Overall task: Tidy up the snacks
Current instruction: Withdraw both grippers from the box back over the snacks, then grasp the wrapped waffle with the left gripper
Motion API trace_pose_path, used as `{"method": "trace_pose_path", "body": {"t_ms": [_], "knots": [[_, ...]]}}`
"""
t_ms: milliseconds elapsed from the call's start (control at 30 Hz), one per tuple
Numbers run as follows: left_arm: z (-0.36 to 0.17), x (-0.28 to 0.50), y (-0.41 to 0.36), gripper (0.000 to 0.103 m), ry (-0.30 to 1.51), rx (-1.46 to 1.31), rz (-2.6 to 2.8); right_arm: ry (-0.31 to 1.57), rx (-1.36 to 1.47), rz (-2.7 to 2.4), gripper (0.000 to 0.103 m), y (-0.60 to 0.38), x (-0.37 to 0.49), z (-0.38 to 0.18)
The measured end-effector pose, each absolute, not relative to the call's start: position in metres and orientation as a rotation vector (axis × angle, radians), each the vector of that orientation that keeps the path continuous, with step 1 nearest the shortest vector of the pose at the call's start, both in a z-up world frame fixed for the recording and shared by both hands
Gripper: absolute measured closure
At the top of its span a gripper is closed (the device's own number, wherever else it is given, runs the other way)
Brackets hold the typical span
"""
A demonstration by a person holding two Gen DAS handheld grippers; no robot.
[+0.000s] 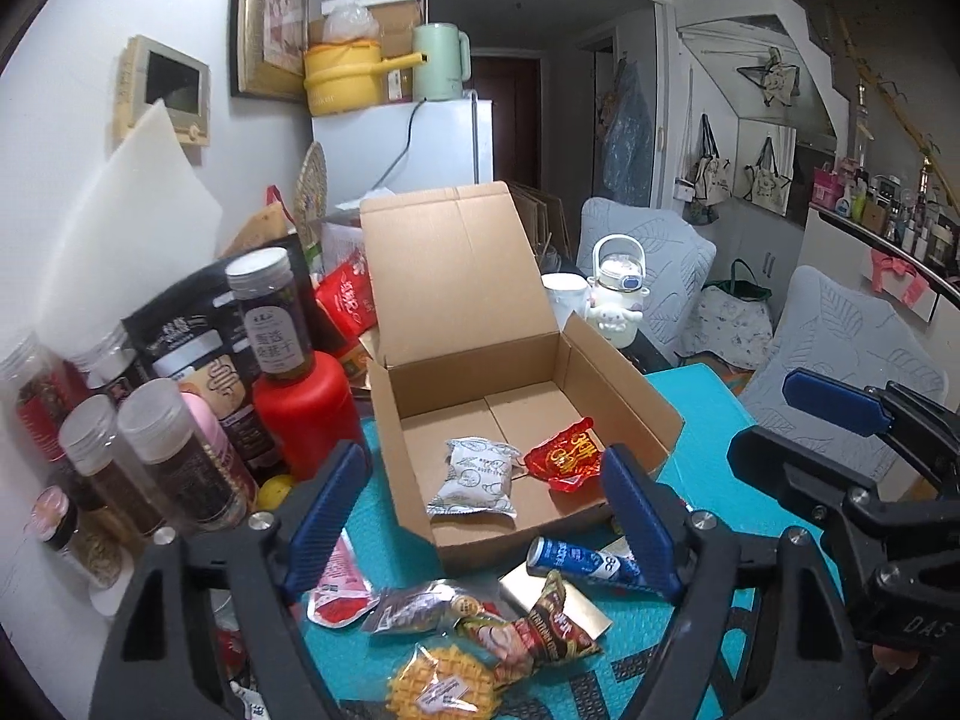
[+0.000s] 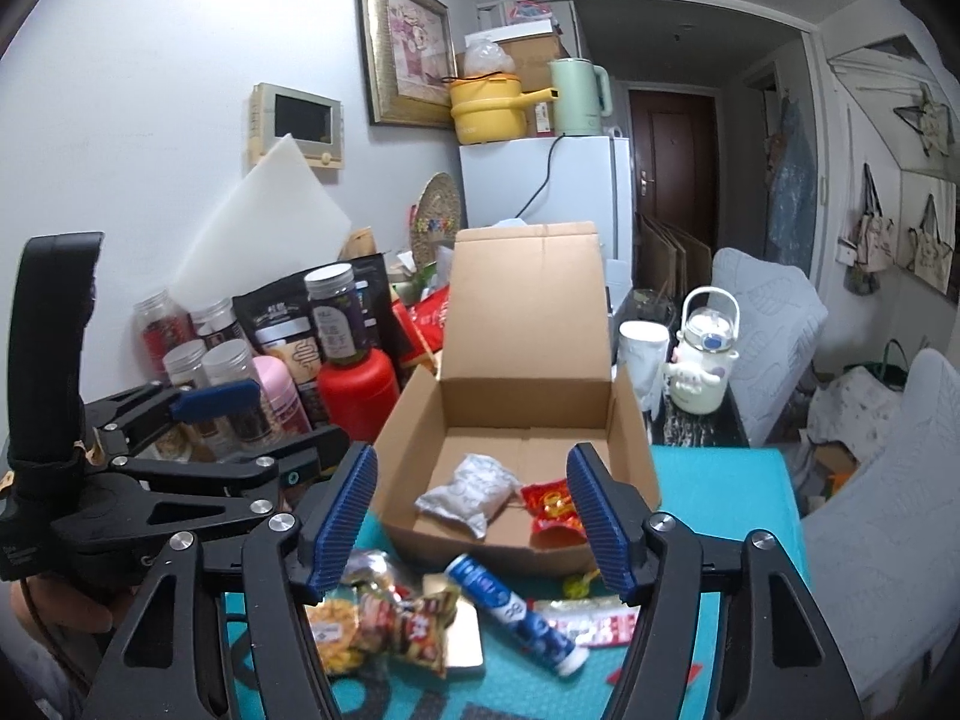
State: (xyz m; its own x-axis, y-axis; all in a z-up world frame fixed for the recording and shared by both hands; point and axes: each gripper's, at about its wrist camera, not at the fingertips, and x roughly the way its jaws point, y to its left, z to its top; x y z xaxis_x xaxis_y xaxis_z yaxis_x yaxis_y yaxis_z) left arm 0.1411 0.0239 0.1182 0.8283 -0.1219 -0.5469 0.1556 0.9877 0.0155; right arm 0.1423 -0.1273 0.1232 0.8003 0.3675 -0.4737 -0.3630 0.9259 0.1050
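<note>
box front wall hides part of red packet (image 2: 552, 507); loose snack labels too small to read. cardboard box (image 1: 624, 396), lid up, on teal desk (image 1: 708, 414): white packet (image 1: 477, 477) + red packet inside. blue tube (image 2: 510, 618) lies outside, in front. left tool (image 1: 486, 516) & right tool (image 2: 471, 522) both spread, nothing between.

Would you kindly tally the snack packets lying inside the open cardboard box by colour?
White packet: 1
Red packet: 1
Total in the cardboard box: 2
</note>
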Motion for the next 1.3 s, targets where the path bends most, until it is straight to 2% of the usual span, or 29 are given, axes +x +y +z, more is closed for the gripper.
{"method": "trace_pose_path", "body": {"t_ms": [233,300,567,1300], "knots": [[0.109,0.119,0.033,0.022,0.594,0.049,-0.159,0.530,0.032,0.398,0.030,-0.124,0.122,0.111],[0.104,0.115,0.037,0.022,0.603,0.040,-0.164,0.530,0.037,0.394,0.024,-0.124,0.118,0.107],[0.079,0.101,0.052,0.022,0.645,-0.005,-0.189,0.571,0.044,0.415,0.020,-0.113,0.104,0.084],[-0.024,0.094,0.070,0.022,0.825,0.119,-0.332,0.806,0.082,0.462,0.020,-0.079,0.087,-0.029]]}}
